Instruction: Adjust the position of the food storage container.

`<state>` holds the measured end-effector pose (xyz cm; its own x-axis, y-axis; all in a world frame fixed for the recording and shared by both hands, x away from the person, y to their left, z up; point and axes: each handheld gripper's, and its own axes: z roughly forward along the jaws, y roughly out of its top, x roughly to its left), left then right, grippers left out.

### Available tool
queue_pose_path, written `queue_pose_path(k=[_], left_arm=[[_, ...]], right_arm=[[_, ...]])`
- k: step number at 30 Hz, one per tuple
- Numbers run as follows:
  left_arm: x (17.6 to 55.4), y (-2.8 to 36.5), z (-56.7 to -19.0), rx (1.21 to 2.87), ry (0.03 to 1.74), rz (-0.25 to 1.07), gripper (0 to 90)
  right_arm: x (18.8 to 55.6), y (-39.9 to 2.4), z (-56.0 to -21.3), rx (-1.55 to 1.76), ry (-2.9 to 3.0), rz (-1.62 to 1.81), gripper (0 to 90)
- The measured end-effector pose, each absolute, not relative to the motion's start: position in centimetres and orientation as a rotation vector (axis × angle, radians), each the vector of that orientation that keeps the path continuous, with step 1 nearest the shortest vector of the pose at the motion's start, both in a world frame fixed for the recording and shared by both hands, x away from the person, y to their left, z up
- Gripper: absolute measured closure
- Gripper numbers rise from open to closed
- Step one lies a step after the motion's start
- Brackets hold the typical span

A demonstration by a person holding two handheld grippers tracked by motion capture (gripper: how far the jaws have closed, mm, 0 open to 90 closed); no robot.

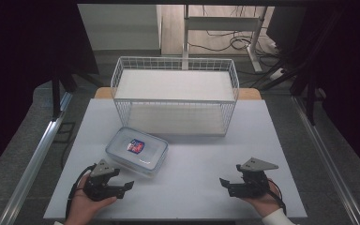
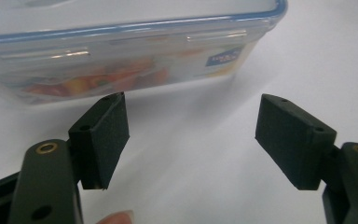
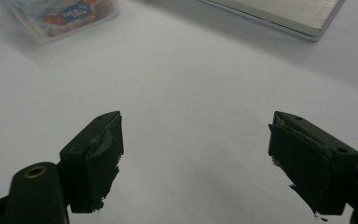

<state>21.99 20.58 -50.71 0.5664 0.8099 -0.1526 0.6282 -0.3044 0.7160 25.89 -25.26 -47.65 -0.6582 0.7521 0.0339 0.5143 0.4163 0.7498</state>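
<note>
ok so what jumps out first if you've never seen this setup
The white wire basket at the table's far edge draws the eye first. In front of it, toward the left, lies a clear lidded container with a colourful label. Nearest the camera, the left gripper and right gripper rest open on the white table.

Left gripper with black jaws spread wide and empty, clear lidded box lying just beyond them on white table, fingertip at bottom edge
</note>
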Motion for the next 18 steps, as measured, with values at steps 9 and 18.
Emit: queue_pose_path(k=[9, 18], left_arm=[[21.92, 20.64, -50.5, 2.028, 1.149, 0.32, 25.0], [21.44, 21.01, -49.79, 2.009, 1.134, 0.351, 24.8]], right_arm=[[25.84, -25.4, -47.51, 1.1, 2.362, 1.086, 18.9], [25.65, -24.81, -47.56, 1.086, 2.366, 1.059, 18.7]])
